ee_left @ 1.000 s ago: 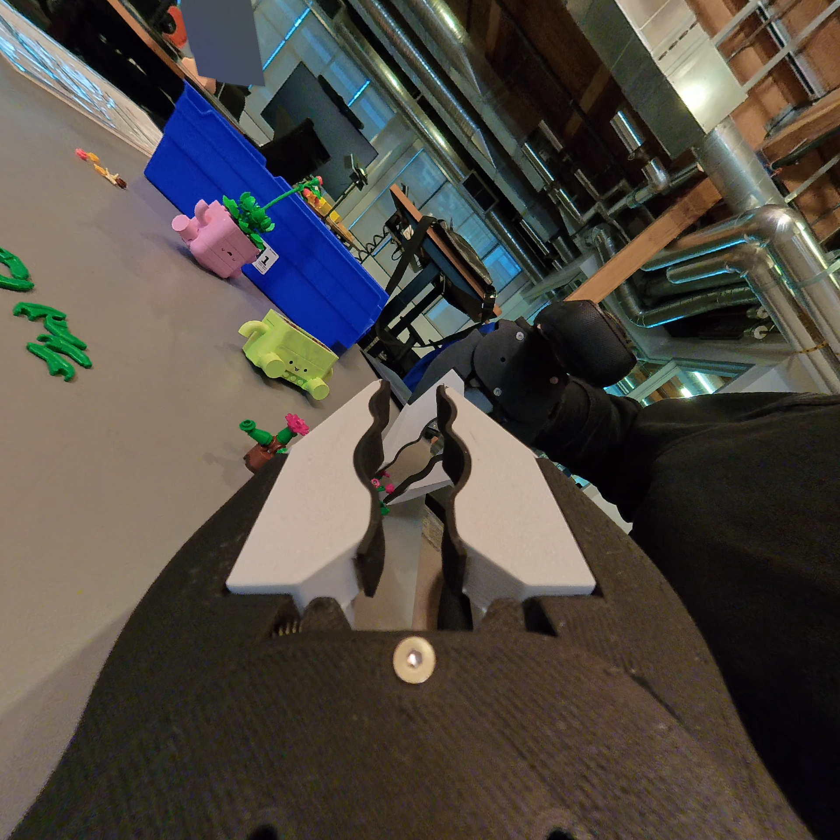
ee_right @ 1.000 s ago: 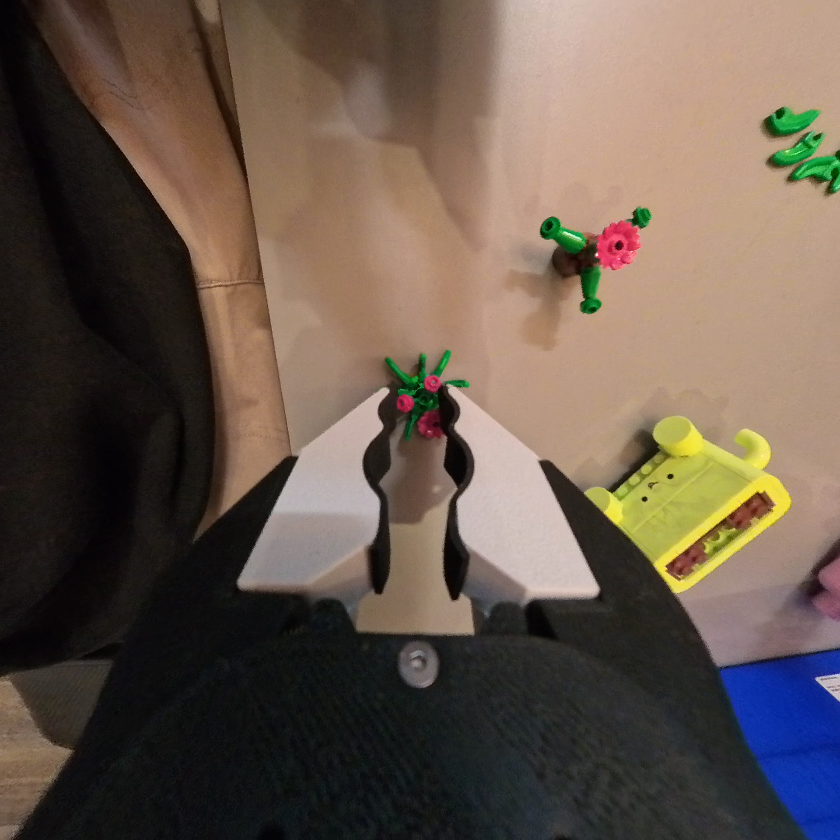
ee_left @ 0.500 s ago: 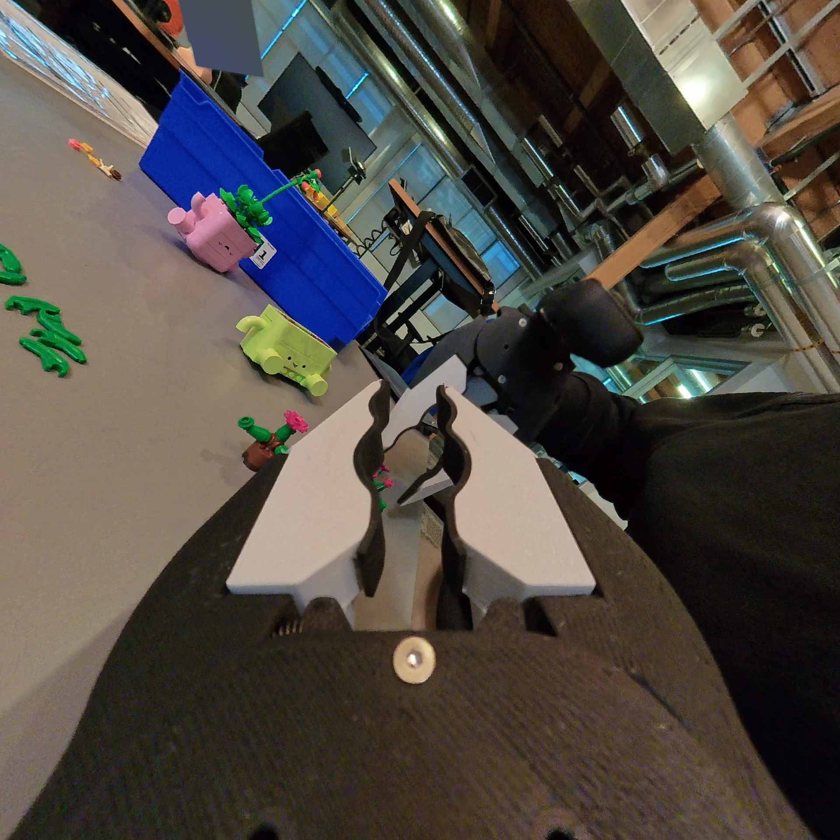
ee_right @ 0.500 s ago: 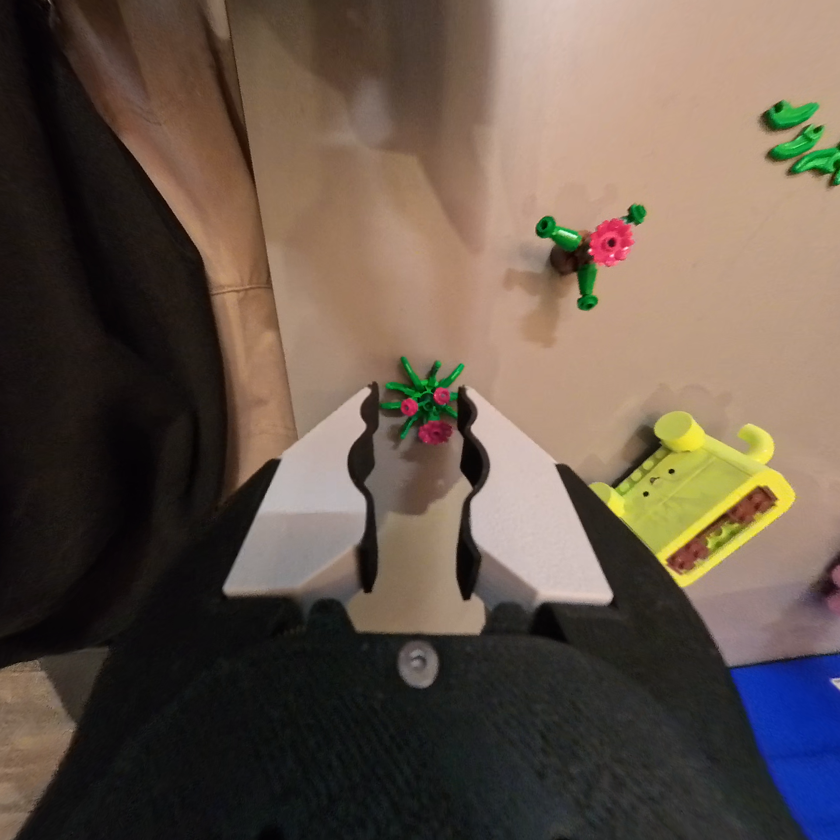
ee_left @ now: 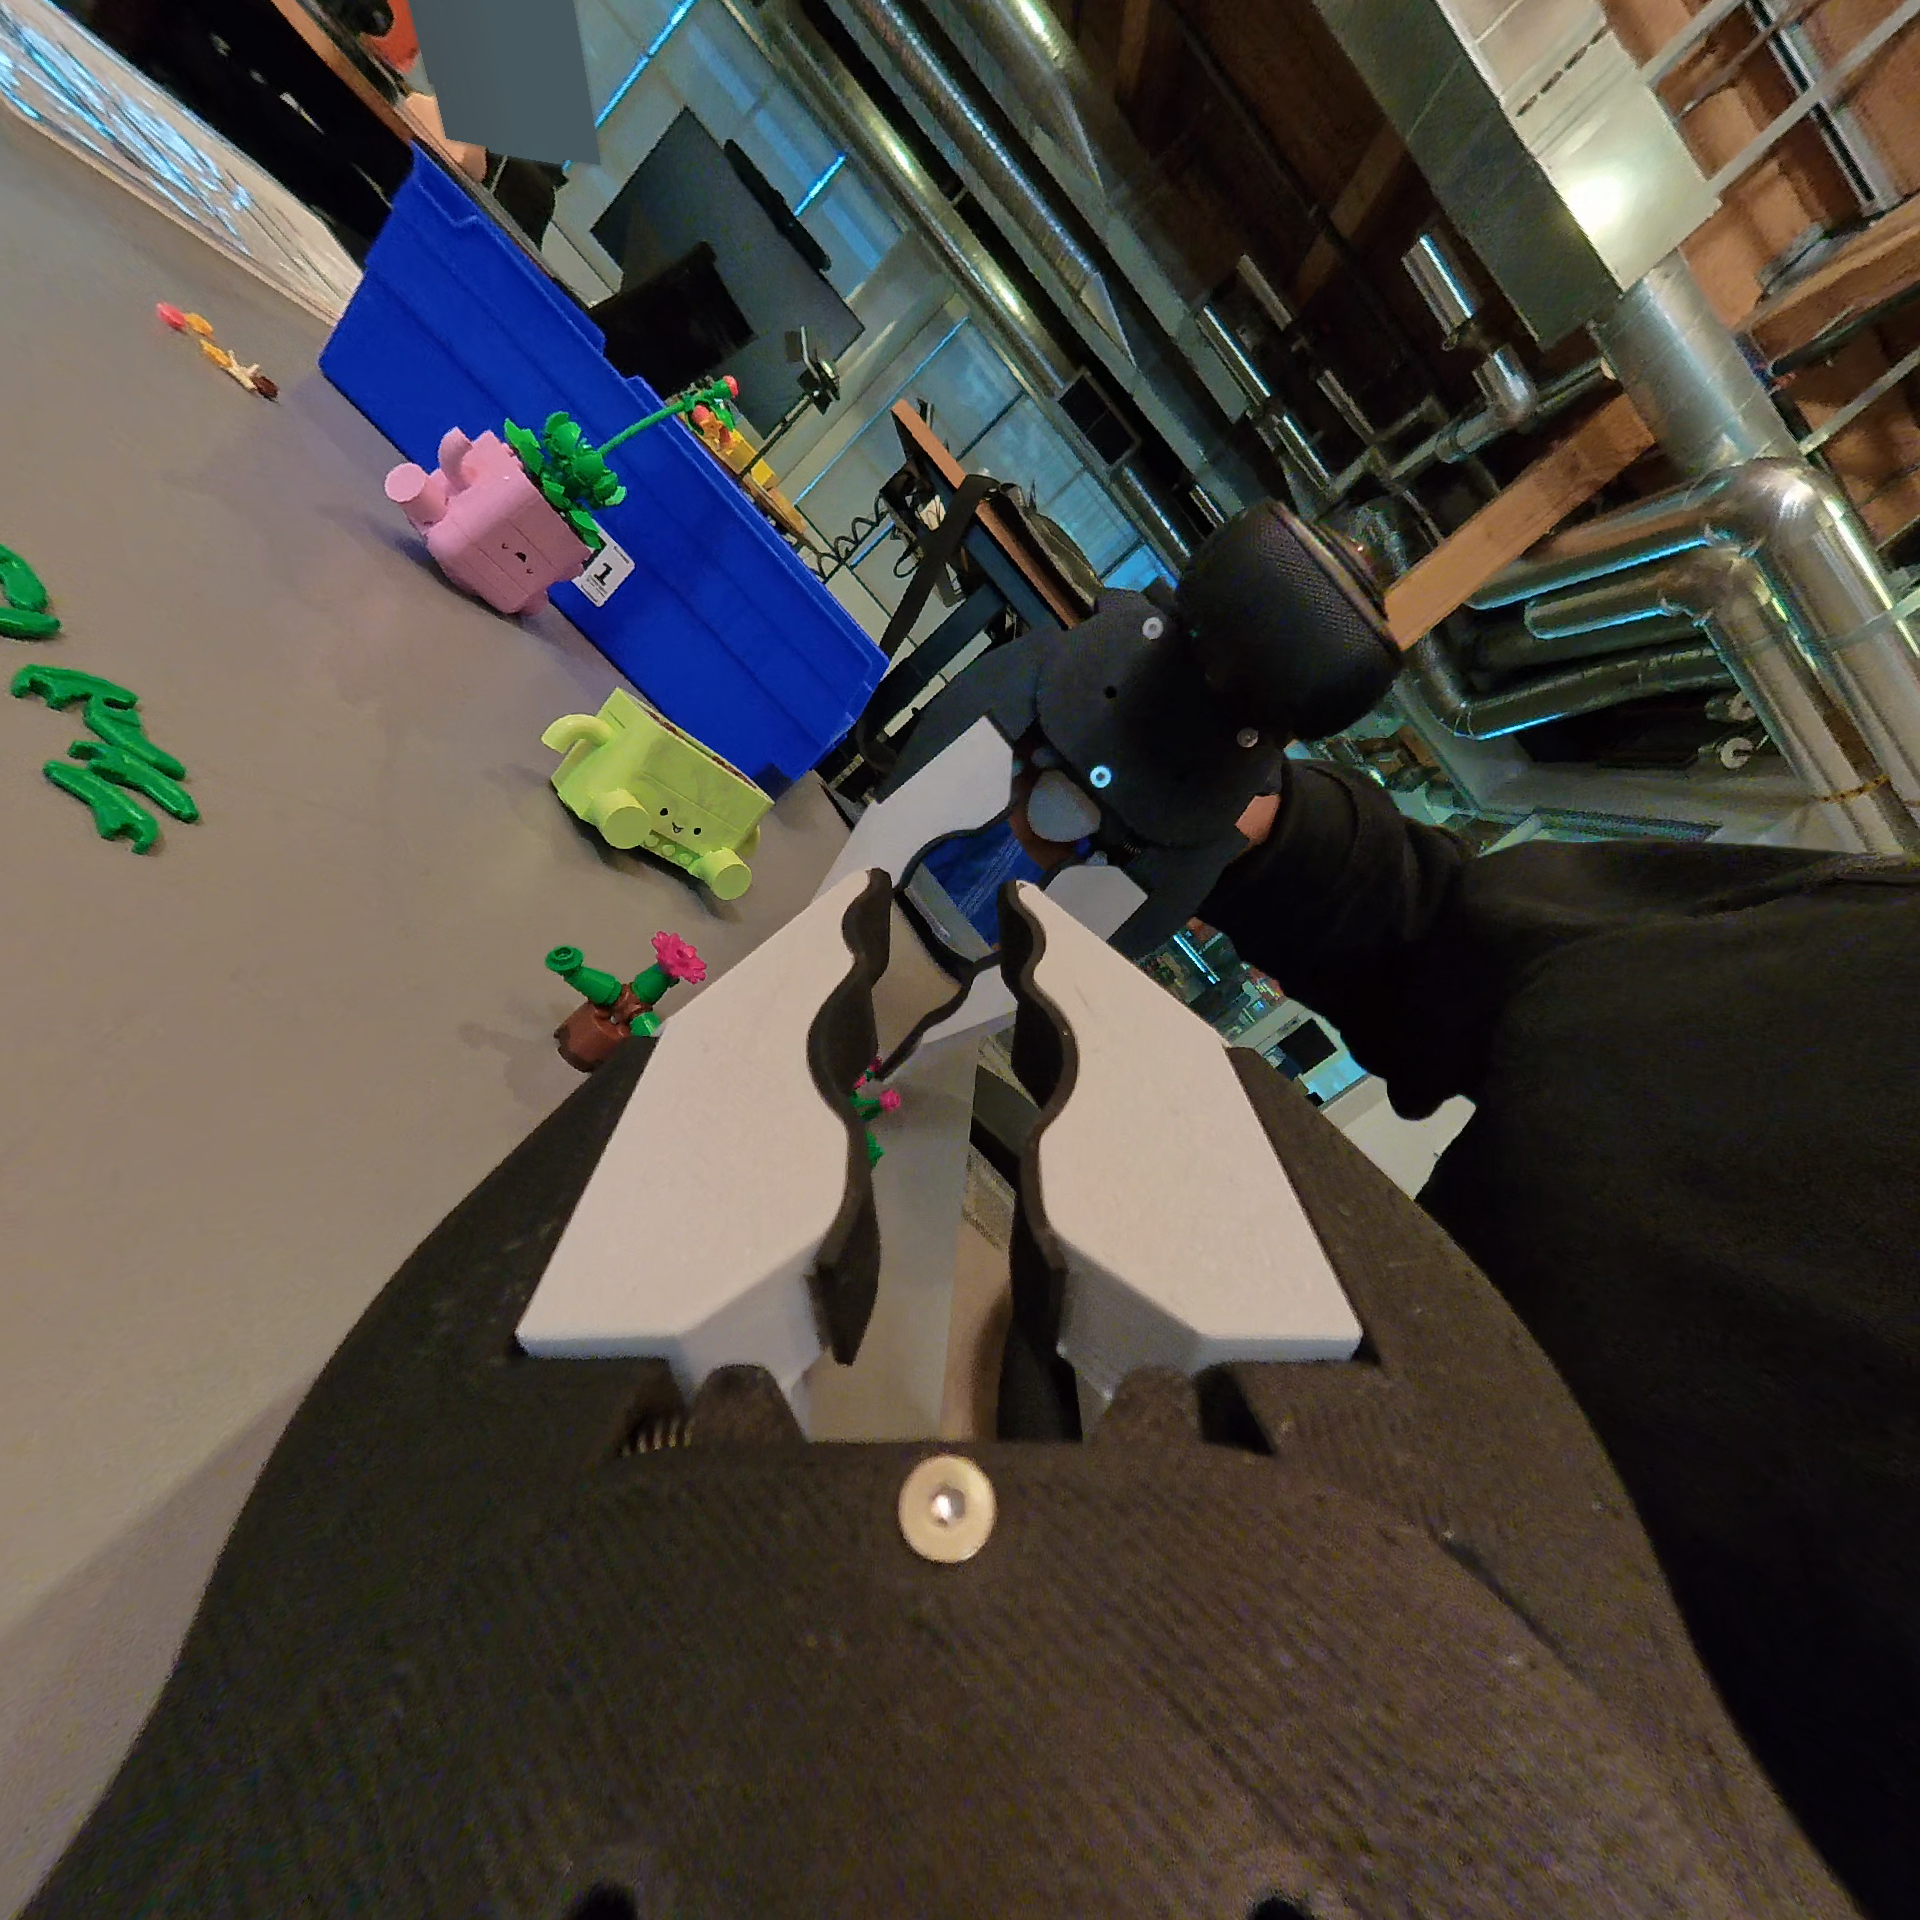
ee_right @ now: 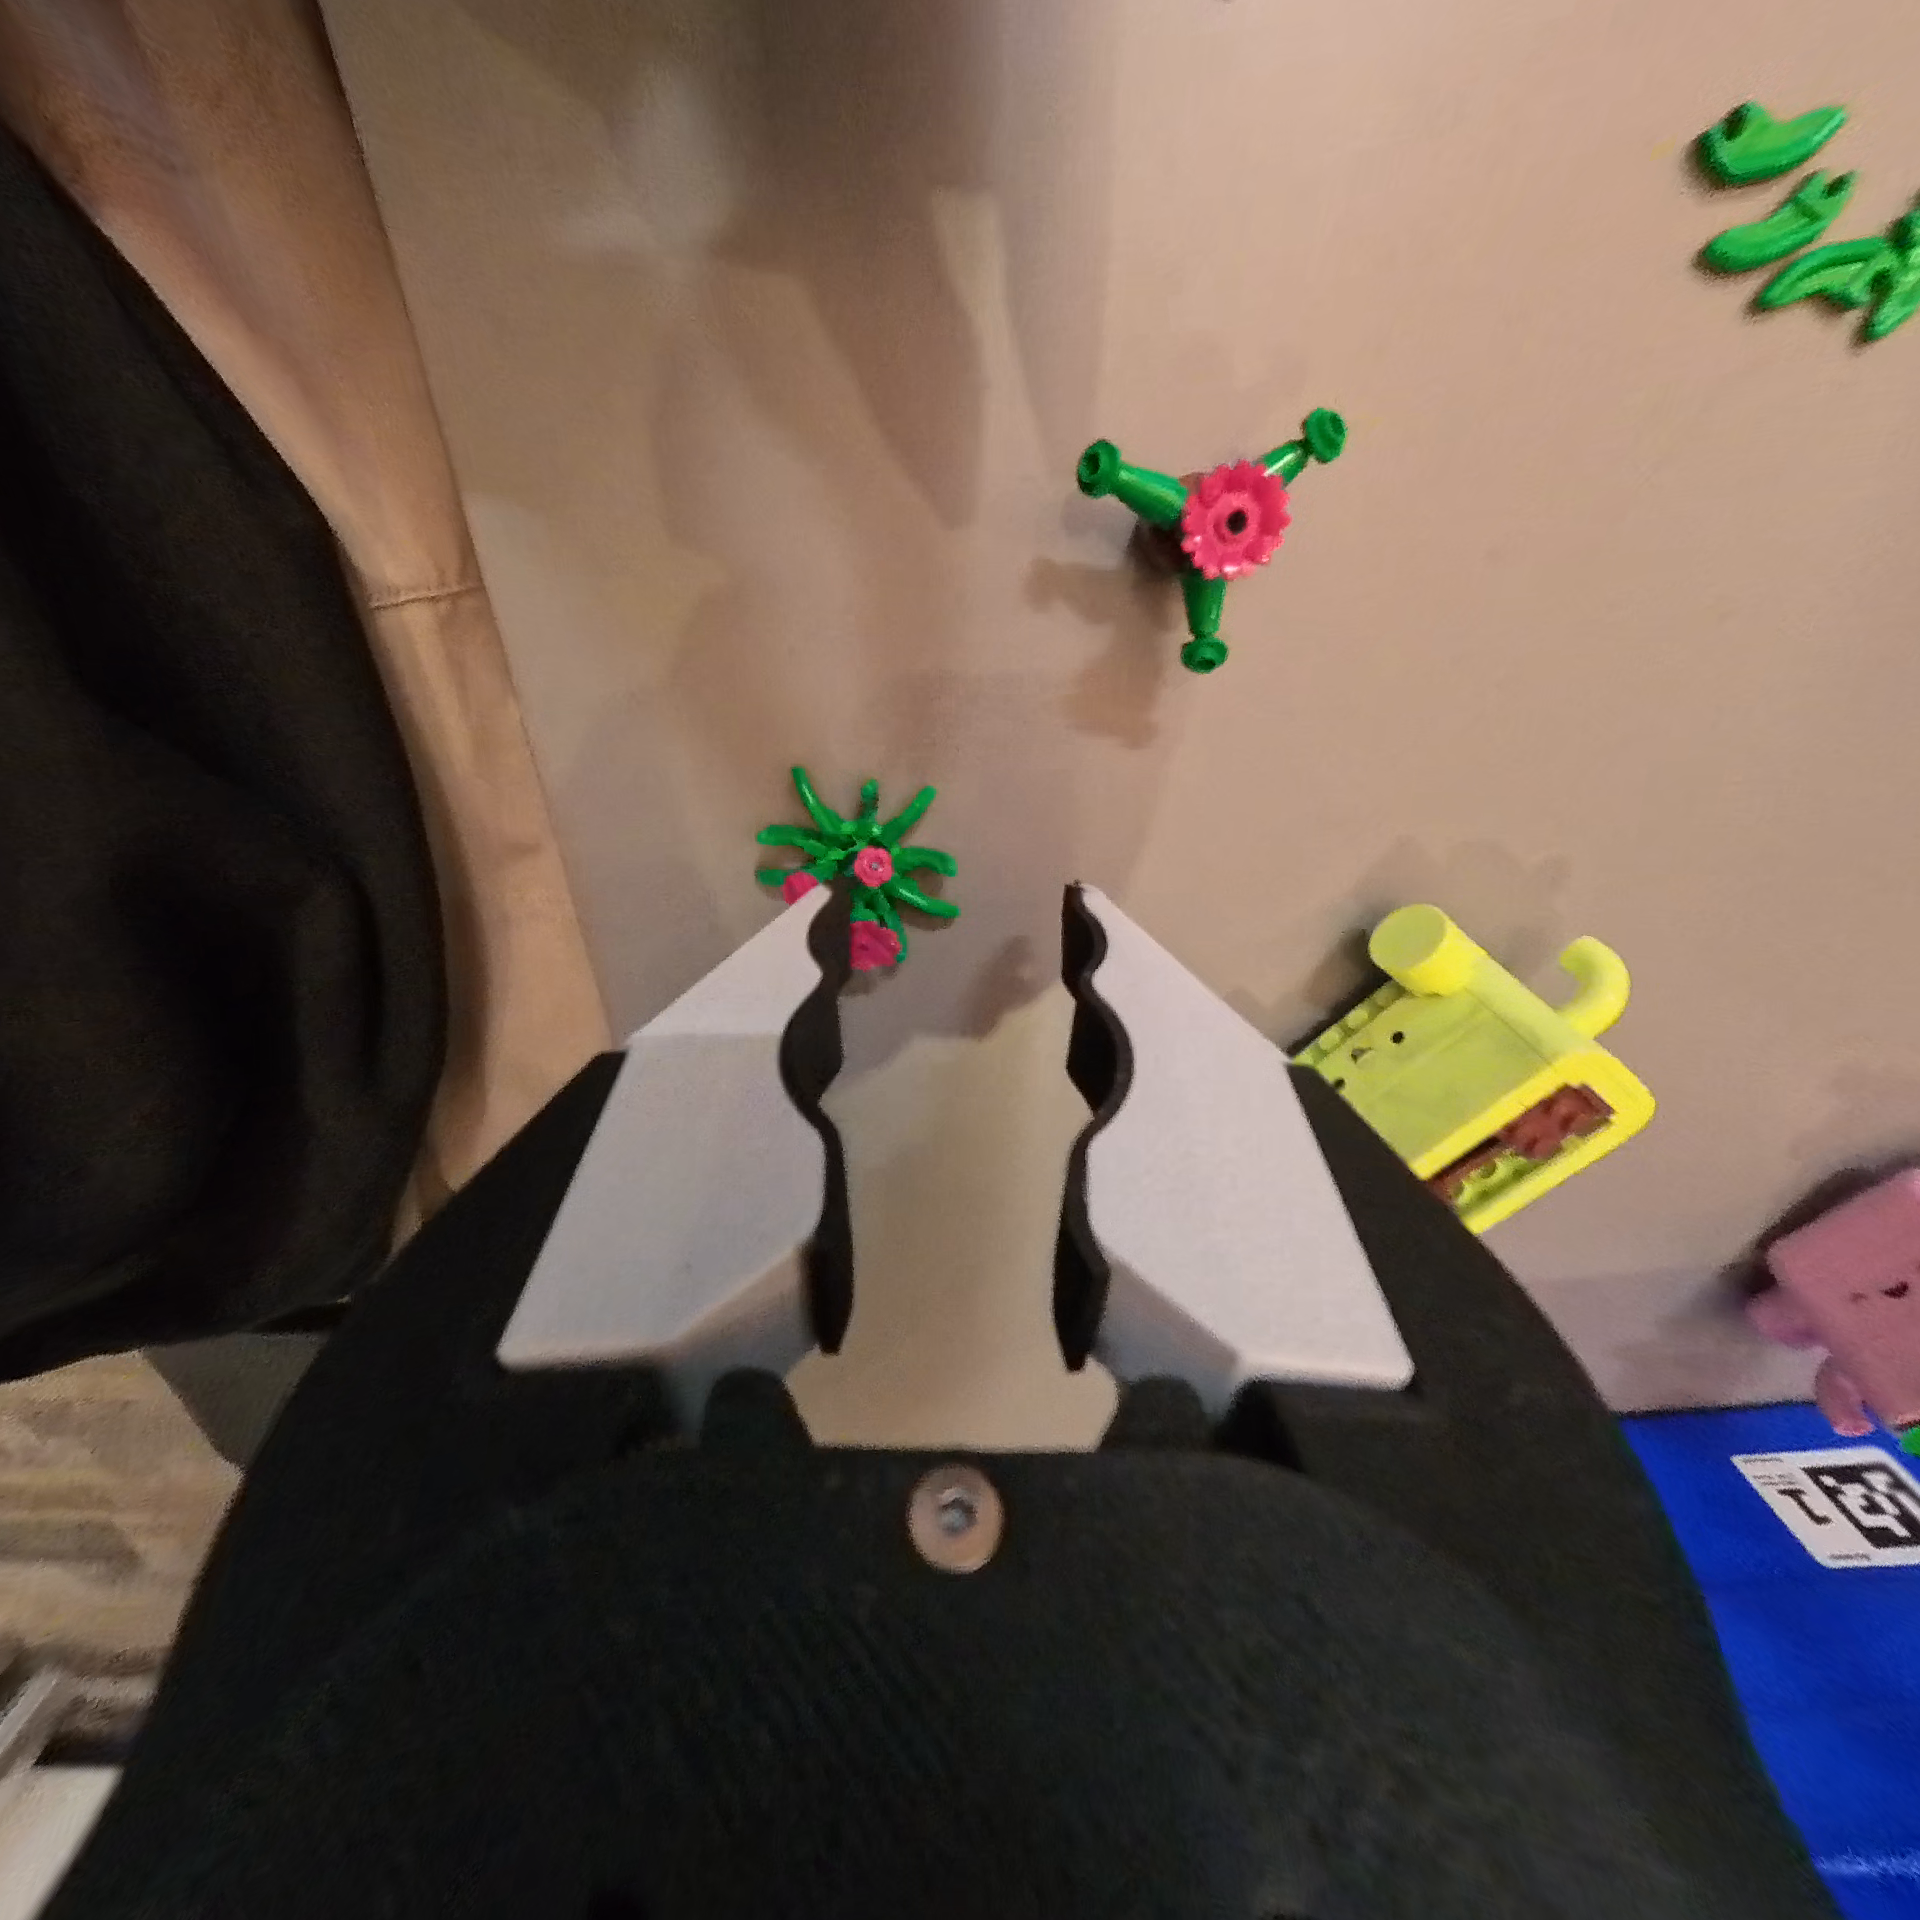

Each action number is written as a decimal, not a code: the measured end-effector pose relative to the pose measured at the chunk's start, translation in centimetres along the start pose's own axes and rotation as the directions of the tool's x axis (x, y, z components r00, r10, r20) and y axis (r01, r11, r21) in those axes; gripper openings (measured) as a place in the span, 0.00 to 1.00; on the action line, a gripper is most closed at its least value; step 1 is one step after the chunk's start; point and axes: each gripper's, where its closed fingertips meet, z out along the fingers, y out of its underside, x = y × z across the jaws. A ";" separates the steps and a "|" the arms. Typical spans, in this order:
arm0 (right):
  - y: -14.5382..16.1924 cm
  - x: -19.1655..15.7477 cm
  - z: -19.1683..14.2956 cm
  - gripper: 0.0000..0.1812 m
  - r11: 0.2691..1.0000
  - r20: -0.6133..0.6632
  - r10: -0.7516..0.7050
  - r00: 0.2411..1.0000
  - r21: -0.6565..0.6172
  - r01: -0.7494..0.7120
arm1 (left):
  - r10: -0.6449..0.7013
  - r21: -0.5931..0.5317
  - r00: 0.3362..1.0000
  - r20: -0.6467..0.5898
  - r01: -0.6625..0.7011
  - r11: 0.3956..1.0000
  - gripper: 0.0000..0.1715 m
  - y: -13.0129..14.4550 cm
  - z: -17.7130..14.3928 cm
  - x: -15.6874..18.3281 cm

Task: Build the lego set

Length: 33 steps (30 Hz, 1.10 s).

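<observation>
right claw (ee_right: pixel 945 899) gapes beside leafy sprig (ee_right: pixel 862 868).

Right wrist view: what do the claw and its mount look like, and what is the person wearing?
The right claw has two pale grey wedge-shaped fingers lined with wavy black pads. They sit in a textured black housing with one silver screw at its centre. No cables show. The person wears a black sleeve and tan trousers.

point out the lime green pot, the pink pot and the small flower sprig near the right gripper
lime green pot (ee_left: pixel 665 795): left wrist view, on its front face.
pink pot (ee_left: pixel 494 535): left wrist view, on its side wall.
small flower sprig (ee_right: pixel 868 864): right wrist view, on its centre pink bloom.
</observation>
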 end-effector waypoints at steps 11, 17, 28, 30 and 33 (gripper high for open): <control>0.5 -0.2 1.1 0.21 0.997 -0.001 -0.018 1.000 -0.071 0.017 | -0.010 0.012 1.000 -0.005 0.011 1.000 0.11 -0.2 -0.2 0.0; 0.5 -0.3 1.1 0.21 0.997 0.014 -0.016 1.000 -0.073 0.017 | -0.011 0.011 1.000 -0.005 0.011 1.000 0.11 -0.2 -0.2 0.0; 0.7 -1.2 1.3 0.10 0.996 0.088 -0.025 0.996 -0.083 0.033 | -0.012 0.014 1.000 -0.005 0.012 1.000 0.11 -0.3 -0.2 0.0; 0.7 -1.2 1.4 0.10 0.996 0.081 -0.031 0.996 -0.082 0.038 | -0.012 0.015 1.000 -0.004 0.012 1.000 0.11 -0.3 -0.2 0.0; 0.7 -1.2 1.4 0.10 0.996 0.078 -0.032 0.996 -0.078 0.038 | -0.013 0.013 1.000 -0.005 0.013 1.000 0.11 -0.2 -0.2 0.0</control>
